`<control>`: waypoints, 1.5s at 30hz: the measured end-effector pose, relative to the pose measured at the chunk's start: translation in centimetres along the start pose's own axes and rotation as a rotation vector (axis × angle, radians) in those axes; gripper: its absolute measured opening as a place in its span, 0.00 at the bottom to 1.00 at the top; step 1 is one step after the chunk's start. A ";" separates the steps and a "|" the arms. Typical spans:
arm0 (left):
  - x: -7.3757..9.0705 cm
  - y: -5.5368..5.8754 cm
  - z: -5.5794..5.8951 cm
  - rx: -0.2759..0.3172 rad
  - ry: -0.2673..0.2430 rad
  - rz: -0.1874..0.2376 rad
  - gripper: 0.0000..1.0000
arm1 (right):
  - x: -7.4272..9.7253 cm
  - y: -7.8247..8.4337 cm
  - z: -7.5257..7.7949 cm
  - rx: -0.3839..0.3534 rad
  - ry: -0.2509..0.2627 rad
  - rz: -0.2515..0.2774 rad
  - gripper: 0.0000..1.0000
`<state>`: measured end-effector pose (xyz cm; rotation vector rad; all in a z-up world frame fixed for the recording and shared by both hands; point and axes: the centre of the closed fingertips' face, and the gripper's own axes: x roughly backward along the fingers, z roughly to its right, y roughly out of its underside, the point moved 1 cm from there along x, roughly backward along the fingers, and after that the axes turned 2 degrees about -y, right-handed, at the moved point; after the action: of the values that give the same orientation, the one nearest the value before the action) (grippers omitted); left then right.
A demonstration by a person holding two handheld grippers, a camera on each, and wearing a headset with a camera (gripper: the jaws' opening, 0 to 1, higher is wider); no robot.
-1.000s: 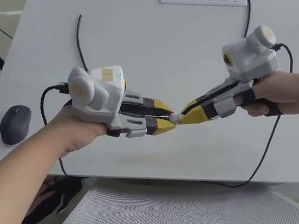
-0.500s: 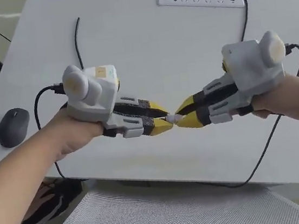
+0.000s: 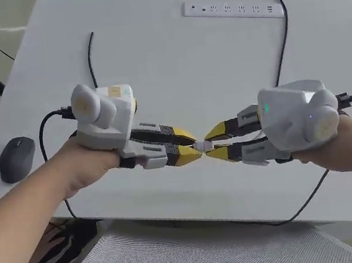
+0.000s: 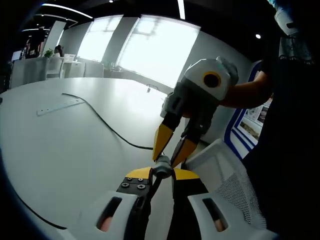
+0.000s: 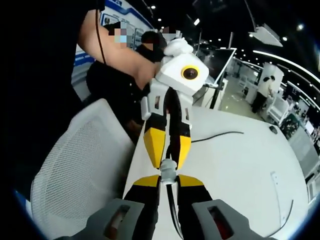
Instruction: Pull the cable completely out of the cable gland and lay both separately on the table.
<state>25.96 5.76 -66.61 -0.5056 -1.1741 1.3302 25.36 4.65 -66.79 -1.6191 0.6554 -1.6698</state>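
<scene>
The small pale cable gland hangs in the air above the table's front edge, between the tips of both grippers. My left gripper comes in from the left and is shut on the gland. My right gripper meets it tip to tip from the right. It is shut on the black cable, which trails back from the gland between its jaws. In the left gripper view the right gripper points down at the gland. In the right gripper view the left gripper does the same.
On the white table lie a white power strip at the back, its black lead, and a loose black cable. A dark mouse sits at the left edge. A grey mesh chair is below the grippers.
The right gripper has rolled over and dropped lower, its camera box now turned down and toward me. The tips have stayed together at the gland.
</scene>
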 end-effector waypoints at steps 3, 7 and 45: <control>-0.1 0.1 0.1 -0.004 0.001 -0.006 0.15 | 0.0 0.0 -0.1 0.007 0.003 -0.004 0.08; -0.1 0.2 0.1 -0.013 -0.001 -0.006 0.15 | 0.0 0.1 0.1 -0.020 0.001 -0.002 0.08; 0.1 -0.4 1.3 -0.191 0.017 -0.015 0.15 | 0.6 -0.5 -0.4 -0.862 -0.565 0.202 0.10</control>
<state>25.00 5.34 -65.74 -0.6431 -1.2956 1.2042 24.88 4.46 -66.07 -2.3672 1.2718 -0.7109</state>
